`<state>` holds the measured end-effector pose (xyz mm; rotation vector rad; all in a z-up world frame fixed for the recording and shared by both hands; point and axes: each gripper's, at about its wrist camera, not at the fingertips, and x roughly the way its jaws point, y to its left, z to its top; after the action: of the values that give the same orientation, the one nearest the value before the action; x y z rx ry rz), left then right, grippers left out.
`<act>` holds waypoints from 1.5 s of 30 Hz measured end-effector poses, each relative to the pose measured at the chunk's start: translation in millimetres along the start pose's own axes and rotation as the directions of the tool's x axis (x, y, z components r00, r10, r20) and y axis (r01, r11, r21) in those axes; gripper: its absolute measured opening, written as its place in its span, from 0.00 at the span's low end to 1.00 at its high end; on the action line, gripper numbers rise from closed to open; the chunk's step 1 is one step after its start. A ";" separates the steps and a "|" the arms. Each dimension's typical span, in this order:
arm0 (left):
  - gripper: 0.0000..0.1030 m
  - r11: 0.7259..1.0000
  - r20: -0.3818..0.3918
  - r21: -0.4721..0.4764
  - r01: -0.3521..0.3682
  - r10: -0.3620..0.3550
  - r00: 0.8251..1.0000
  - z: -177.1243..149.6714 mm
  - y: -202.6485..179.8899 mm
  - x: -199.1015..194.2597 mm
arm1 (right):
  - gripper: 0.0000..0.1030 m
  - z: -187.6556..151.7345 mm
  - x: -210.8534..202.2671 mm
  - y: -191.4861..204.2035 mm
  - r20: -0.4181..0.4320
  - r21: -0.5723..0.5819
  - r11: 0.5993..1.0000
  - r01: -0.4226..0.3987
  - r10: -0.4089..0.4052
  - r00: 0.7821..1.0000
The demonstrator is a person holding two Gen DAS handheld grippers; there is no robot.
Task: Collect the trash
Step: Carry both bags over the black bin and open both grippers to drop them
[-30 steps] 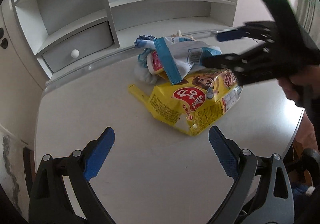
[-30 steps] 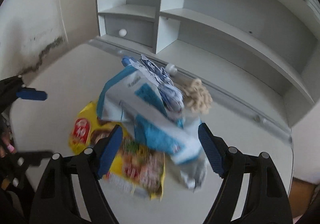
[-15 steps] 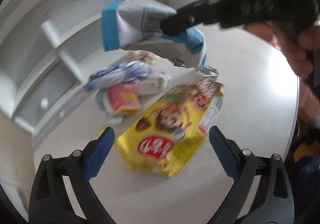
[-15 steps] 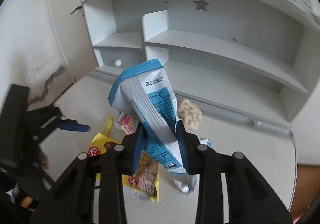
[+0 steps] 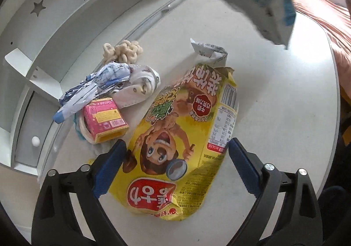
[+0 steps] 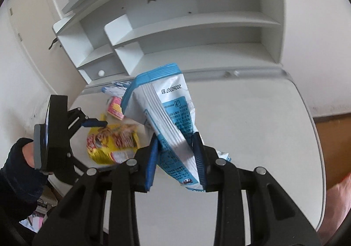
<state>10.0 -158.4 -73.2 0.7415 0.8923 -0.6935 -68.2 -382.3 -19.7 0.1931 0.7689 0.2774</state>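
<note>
A blue-and-white snack bag (image 6: 169, 114) hangs above the white desk, pinched between the blue pads of my right gripper (image 6: 176, 158); the left wrist view shows the same bag (image 5: 258, 2) blurred at top right. A large yellow snack bag (image 5: 179, 147) lies flat on the desk (image 5: 274, 103). My left gripper (image 5: 175, 167) hovers over its near end with jaws closing, one pad on either side and not pressing it. In the right wrist view the yellow bag (image 6: 109, 145) lies under the left gripper (image 6: 94, 123). A pink carton (image 5: 104, 119), a crumpled blue-white wrapper (image 5: 92, 90) and beige rings (image 5: 122, 51) lie beside it.
A white shelf unit (image 5: 72, 24) with a drawer knob (image 5: 35, 141) lines the desk's back. A torn white wrapper scrap (image 5: 208, 50) lies past the yellow bag. A dark sleeve (image 6: 19, 180) holds the left gripper. Peach fabric (image 5: 324, 20) lies beyond the desk's right edge.
My right gripper has shut on the blue-and-white bag and lifted it off the pile, to the right. The left gripper rolled and came down over the yellow bag.
</note>
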 end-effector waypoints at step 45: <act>0.26 0.797 0.056 0.317 0.515 -0.557 0.828 195.8 -456.3 2.7 | 0.30 -390.5 -237.0 -316.1 -0.263 0.770 0.339 0.540 -0.603 0.753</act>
<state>-263.6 -570.5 -115.9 0.6819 0.8795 -1.3989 -451.0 -728.6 -224.8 0.7991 0.8006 -0.8321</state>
